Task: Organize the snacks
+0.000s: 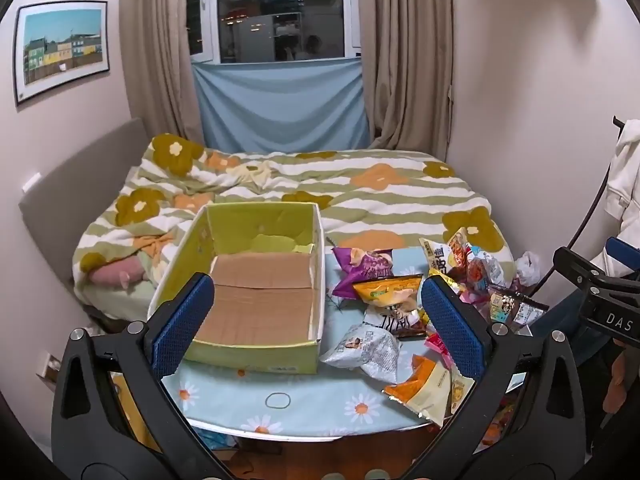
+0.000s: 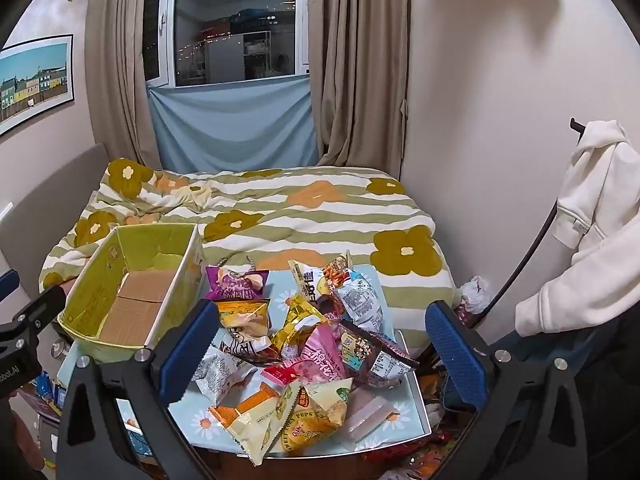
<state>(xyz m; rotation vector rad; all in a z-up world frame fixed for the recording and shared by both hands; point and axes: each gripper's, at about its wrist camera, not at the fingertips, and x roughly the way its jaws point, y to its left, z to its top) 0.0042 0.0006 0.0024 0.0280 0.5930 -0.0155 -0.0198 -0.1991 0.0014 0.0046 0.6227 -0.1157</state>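
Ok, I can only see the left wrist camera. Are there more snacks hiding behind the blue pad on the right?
Observer: Yes. The right wrist view shows a pink packet in the middle of the heap.
Operator: Anything else I can't see?
Observer: A clear wrapper lies flat near the front right corner of the table.
Operator: Is the other gripper holding a snack?
Observer: No. The right gripper is wide open above the heap, with nothing gripped.
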